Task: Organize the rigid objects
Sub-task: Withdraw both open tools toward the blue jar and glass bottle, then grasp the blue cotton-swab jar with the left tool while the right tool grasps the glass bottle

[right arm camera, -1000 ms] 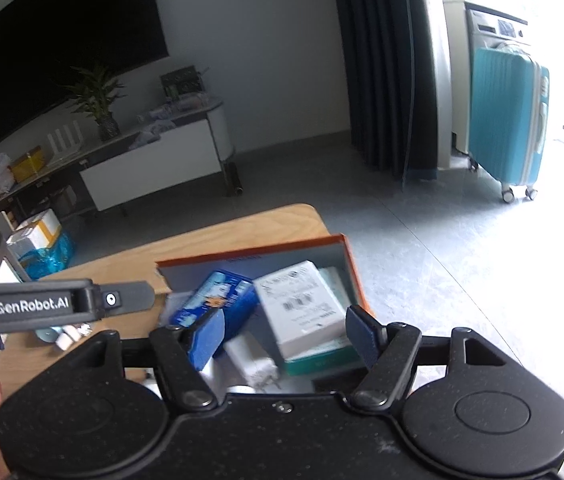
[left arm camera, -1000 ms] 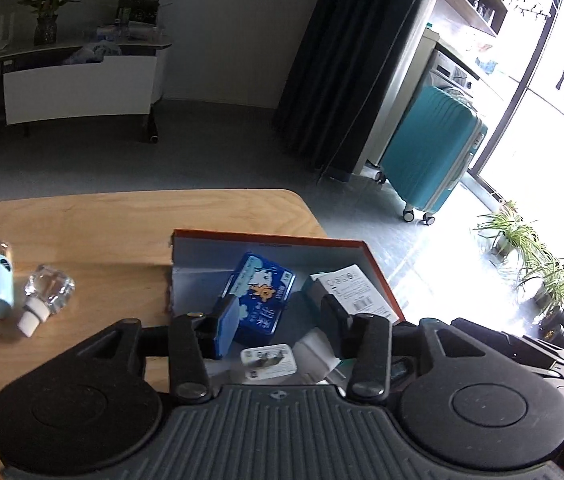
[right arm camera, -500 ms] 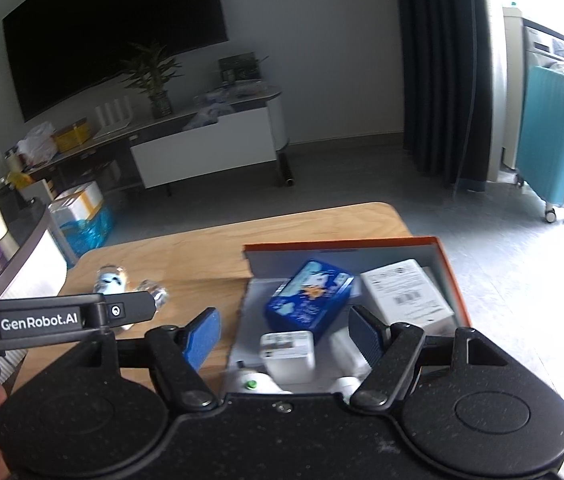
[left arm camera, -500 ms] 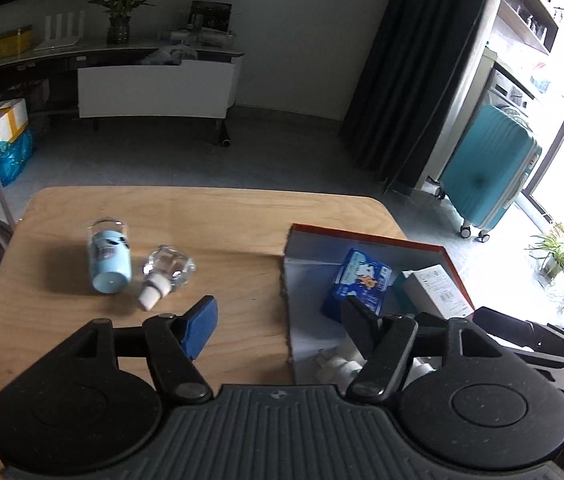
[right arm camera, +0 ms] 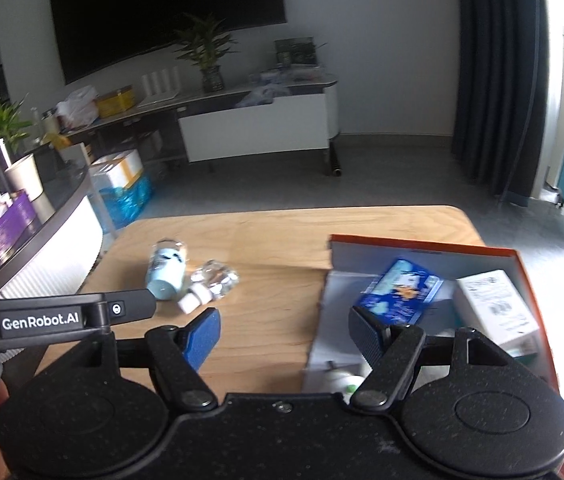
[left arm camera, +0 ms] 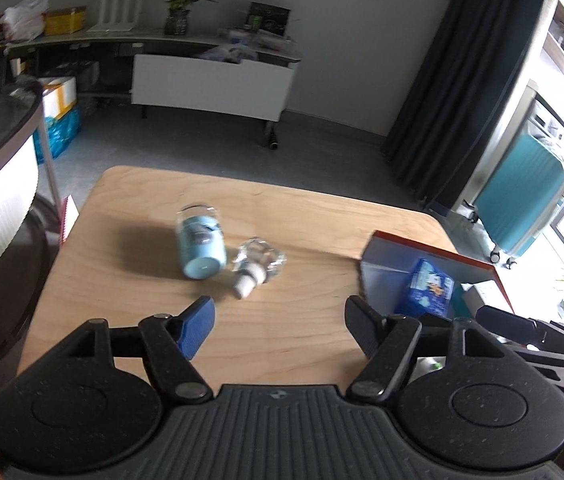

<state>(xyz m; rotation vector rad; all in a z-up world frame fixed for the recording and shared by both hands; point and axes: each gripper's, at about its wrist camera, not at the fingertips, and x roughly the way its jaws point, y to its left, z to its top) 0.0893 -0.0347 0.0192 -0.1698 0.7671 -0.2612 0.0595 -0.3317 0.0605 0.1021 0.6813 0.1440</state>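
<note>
A light blue bottle (left arm camera: pixel 201 247) lies on its side on the wooden table (left arm camera: pixel 306 208), next to a clear glass stopper bottle (left arm camera: pixel 257 264). Both also show in the right wrist view: the blue bottle (right arm camera: pixel 165 267) and the glass bottle (right arm camera: pixel 212 280). An orange-rimmed box (right arm camera: pixel 422 242) on the right holds a blue packet (right arm camera: pixel 400 292), a white carton (right arm camera: pixel 496 306) and small white items. My left gripper (left arm camera: pixel 280 316) is open and empty, above the table near the two bottles. My right gripper (right arm camera: pixel 284 330) is open and empty, over the box's left edge.
The box (left arm camera: pixel 430 246) with the blue packet (left arm camera: pixel 426 288) shows at the right of the left wrist view. A curved white counter (right arm camera: pixel 42 248) stands left of the table. A TV bench (left arm camera: pixel 210 76) and a teal suitcase (left arm camera: pixel 522 208) stand on the floor beyond.
Both grippers have swung left, away from the box and towards the two bottles. The left gripper, which was over the box, is now over bare table.
</note>
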